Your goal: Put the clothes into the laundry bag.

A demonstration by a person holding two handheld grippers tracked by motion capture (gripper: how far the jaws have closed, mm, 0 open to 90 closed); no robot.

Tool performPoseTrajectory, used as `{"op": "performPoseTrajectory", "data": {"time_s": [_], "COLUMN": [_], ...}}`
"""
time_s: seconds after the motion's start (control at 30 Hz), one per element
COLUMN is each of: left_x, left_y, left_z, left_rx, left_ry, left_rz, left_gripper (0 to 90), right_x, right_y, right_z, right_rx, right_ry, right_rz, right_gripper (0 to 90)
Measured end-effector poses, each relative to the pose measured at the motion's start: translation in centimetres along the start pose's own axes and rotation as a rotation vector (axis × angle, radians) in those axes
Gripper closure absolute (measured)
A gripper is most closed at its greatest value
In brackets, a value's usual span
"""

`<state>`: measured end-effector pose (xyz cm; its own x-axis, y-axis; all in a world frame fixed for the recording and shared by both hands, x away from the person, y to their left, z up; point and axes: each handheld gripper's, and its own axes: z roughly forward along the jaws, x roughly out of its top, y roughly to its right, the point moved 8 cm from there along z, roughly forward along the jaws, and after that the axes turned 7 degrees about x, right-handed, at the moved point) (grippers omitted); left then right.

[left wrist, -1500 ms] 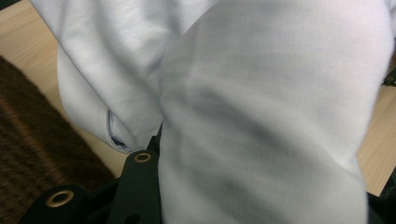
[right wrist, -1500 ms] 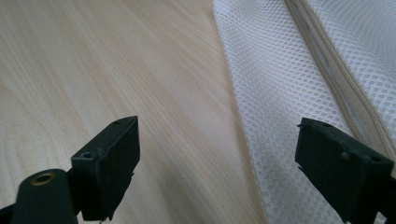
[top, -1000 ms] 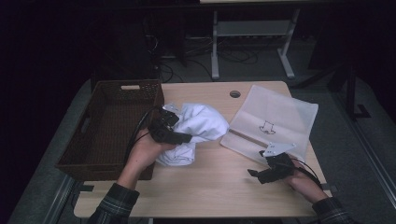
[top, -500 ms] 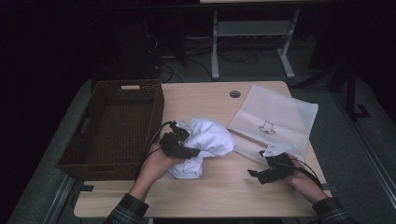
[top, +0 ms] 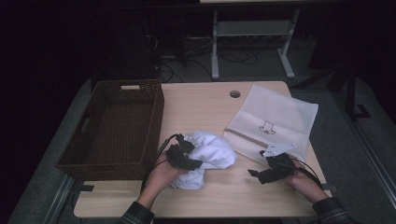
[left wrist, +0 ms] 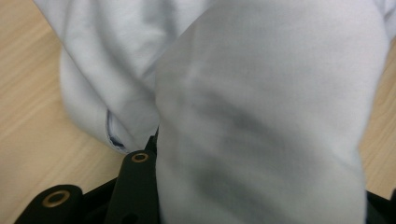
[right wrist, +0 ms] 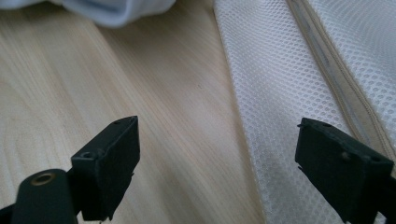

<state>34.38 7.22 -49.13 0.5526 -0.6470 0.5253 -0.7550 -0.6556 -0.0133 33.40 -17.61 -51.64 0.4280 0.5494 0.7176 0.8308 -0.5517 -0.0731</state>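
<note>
Up close, the left gripper view has the white cloth [left wrist: 261, 121] bunched right between the jaws and draped over them, so that one's clamped on the fabric, with bare wood off to the left. The right gripper view gives you what the overhead can't: its jaws stand wide apart with nothing between them, light wood under the near one and the edge of the mesh bag [right wrist: 280, 107] with its zipper strip running under the other. From the high view, the left gripper [top: 186, 157] sits at the near-left side of the crumpled cloth [top: 210, 156], which lies on the table [top: 196, 107] near the front edge, just right of the wicker basket [top: 116, 126]. The right gripper [top: 273, 169] hovers low by the bag's near corner [top: 275, 121], well apart from the cloth. Behind the cloth there's open tabletop up to the round cable hole [top: 235, 94].
</note>
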Motion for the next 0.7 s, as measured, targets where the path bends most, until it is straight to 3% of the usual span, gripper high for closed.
{"op": "performPoseTrajectory", "data": {"time_s": [0.3,0.53,0.7], "left_x": [-0.8,-1.3,-1.4], "left_y": [0.7,0.7,0.7], "left_z": [1.0,1.2,1.4], "left_rx": [0.009,-0.011,-0.009], "left_ry": [0.016,0.049,0.041], "left_rz": [0.025,0.014,0.023], "left_gripper": [55.4,48.4,43.8], "right_x": [0.0,-0.3,-0.2], "right_y": [0.2,0.9,1.0], "right_z": [-0.3,-0.8,-1.2], "right_rx": [-0.013,-0.057,-0.055], "right_ry": [0.012,-0.038,-0.037], "right_rz": [0.012,0.008,0.026], "right_gripper": [12.9,13.3,13.4]}}
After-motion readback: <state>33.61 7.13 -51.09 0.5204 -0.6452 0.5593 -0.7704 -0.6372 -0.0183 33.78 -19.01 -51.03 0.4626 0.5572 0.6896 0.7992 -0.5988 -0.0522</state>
